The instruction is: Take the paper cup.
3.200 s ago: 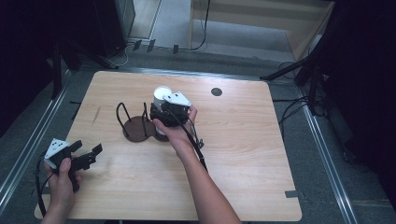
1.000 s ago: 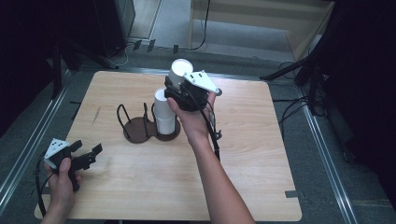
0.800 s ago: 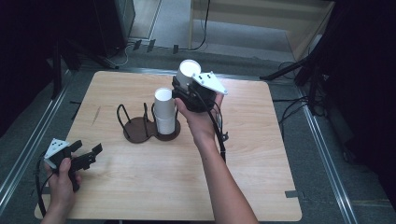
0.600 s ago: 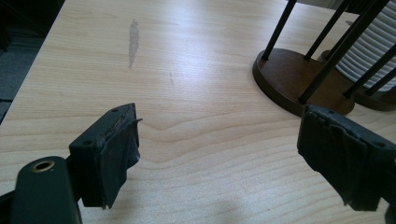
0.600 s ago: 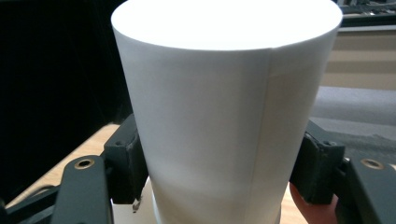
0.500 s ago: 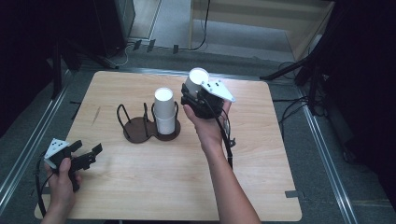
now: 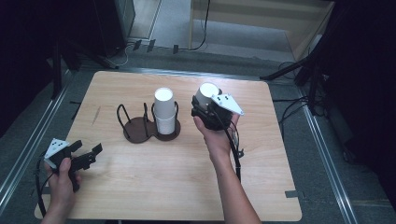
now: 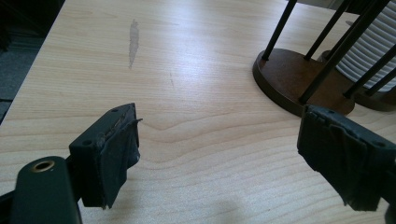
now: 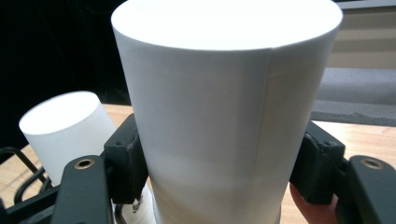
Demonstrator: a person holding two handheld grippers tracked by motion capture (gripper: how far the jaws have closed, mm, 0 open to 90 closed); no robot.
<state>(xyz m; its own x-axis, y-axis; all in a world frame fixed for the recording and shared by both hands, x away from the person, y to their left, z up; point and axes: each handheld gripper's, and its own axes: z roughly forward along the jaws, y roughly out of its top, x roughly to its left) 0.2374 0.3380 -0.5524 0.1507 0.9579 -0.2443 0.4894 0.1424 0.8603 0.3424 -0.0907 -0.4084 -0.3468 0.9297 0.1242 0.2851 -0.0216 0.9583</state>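
The right gripper (image 9: 219, 182) is clamping a white paper cup (image 9: 224, 116) upside down, its two pads pressing the cup's sides near the lower end. In the high view that cup (image 7: 206, 92) is hovering above the table (image 7: 261, 186), at about three o'clock from the stack of white cups (image 7: 164, 112) sitting in the brown wire holder (image 7: 135, 130). The left gripper (image 7: 86, 156) is resting at about seven o'clock from the holder, well apart from it, its jaws standing apart with nothing between them.
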